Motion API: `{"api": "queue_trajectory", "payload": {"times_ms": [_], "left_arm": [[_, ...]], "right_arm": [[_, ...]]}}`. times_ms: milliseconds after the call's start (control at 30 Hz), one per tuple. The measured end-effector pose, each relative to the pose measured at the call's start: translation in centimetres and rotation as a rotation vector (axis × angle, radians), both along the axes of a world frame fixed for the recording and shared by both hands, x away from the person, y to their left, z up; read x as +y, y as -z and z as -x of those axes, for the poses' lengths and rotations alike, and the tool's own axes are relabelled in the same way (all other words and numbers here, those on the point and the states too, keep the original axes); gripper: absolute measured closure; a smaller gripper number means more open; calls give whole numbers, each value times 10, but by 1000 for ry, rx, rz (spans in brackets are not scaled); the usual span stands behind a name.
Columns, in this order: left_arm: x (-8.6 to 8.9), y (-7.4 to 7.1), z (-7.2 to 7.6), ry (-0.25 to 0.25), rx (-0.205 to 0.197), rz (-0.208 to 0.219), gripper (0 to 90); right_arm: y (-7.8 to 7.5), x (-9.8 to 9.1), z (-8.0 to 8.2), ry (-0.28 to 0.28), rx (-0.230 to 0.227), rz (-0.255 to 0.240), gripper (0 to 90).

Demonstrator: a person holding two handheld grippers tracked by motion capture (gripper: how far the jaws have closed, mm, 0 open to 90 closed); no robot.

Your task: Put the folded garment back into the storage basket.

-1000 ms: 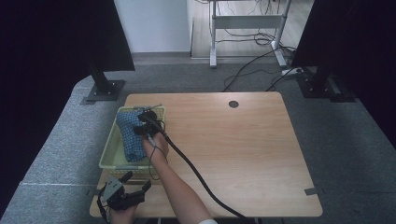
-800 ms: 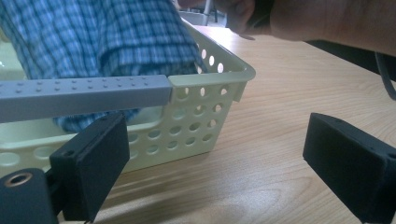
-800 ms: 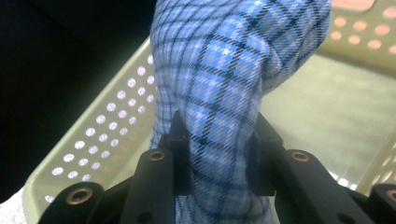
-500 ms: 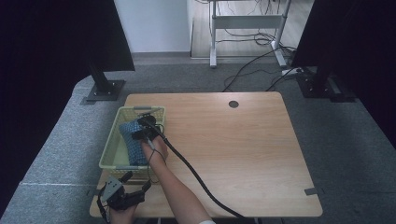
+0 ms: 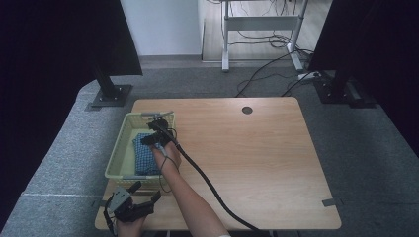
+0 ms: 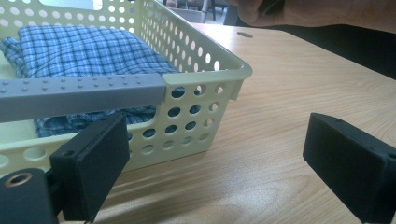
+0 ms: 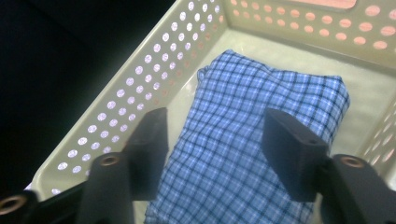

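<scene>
A blue-and-white checked cloth [image 7: 252,140], folded into a thick, roughly oblong bundle, lies flat on the floor of a pale yellow-green perforated plastic basket [image 5: 120,148]. The bundle runs lengthwise from near to far, a little rumpled at its edges. The basket has grey handles and stands upright at the left near part of the wooden surface [image 5: 257,158].

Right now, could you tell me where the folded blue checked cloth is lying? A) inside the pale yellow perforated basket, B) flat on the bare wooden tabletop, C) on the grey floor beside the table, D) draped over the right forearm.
A: the blue checked cloth lies folded on the floor of the pale yellow basket, with the right gripper above it, its jaws apart and off the fabric.
</scene>
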State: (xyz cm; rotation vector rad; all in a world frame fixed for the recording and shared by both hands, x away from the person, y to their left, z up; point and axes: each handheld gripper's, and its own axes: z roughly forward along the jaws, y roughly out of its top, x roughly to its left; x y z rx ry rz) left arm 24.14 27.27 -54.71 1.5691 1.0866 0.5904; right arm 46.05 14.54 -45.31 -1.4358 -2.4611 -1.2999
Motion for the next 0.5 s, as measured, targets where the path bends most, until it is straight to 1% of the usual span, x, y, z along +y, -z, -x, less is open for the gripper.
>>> {"api": "queue_trajectory", "payload": {"times_ms": [33, 67, 133, 200, 233, 267, 300, 333, 367, 400, 433, 500], "left_arm": [[0, 0, 0, -1, -1, 1, 71], [1, 0, 0, -2, -1, 2, 71], [1, 0, 0, -5, 0, 6, 71], [2, 0, 0, -6, 3, 12, 71], [2, 0, 0, -7, 4, 11, 70], [2, 0, 0, -5, 5, 11, 71], [2, 0, 0, -6, 5, 10, 71], [1, 0, 0, -6, 5, 8, 71], [1, 0, 0, -4, 5, 7, 71], [1, 0, 0, -5, 5, 6, 71], [1, 1, 0, -4, 6, 6, 71], [1, 1, -1, -3, 7, 5, 71]], "right_arm": [[1, -1, 0, -8, -1, -4, 381], [1, -2, 0, -21, 4, -18, 362], [3, -2, -1, -53, 16, -11, 280], [6, -1, -2, -96, 40, -5, 232], [7, -1, -2, -107, 53, -1, 211], [8, -2, -2, -114, 63, -8, 201], [9, -2, -1, -112, 66, -7, 176], [9, -3, 0, -98, 53, 3, 165], [8, -4, 1, -92, 38, -4, 159], [8, -5, 1, -94, 32, -9, 128], [8, -5, 1, -86, 35, -5, 107], [7, -6, 2, -91, 31, -3, 100]]}}
